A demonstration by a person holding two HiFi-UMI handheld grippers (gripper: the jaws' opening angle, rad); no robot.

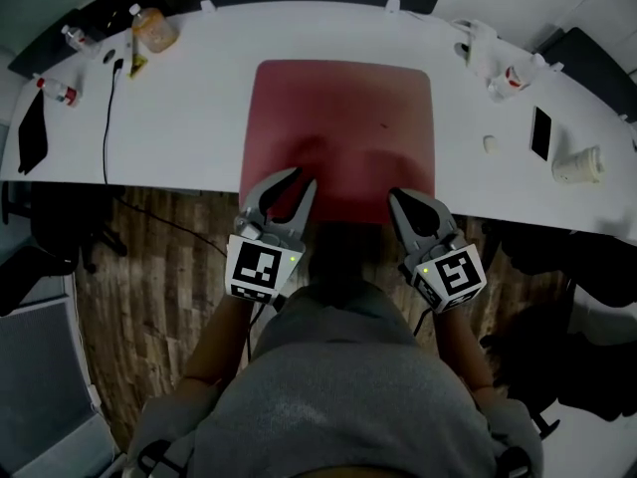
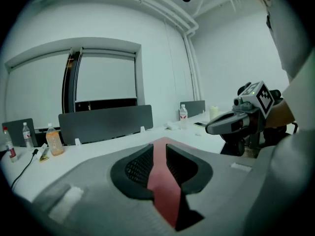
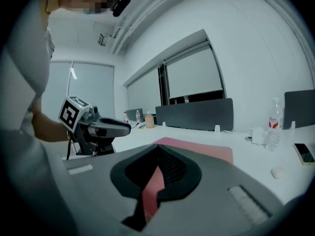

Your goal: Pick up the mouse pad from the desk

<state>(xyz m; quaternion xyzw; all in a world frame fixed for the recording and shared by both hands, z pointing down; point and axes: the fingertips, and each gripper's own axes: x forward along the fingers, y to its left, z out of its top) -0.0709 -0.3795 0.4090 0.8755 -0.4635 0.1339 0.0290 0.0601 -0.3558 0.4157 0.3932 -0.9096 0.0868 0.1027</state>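
In the head view the red mouse pad lies flat on the white table, and its near edge reaches the table's near edge. The left gripper and the right gripper come at that edge side by side, with the pad stretching away ahead of both sets of fingertips. Neither has a hold yet, so this looks like the approach step. The next move probably calls for getting a finger under the thin near edge, which the tabletop makes awkward unless the edge overhangs. In the left gripper view, the left gripper has its fingers released to a narrow gap. The pad shows through that gap, lying beyond and below the fingers without being pinched. The right gripper is level with it, off to one side. In the right gripper view, the right gripper has its fingers clenched tip to tip on nothing. The pad spreads out ahead of the tips, so these fingers would need to open before they could take the edge. The left gripper is alongside.
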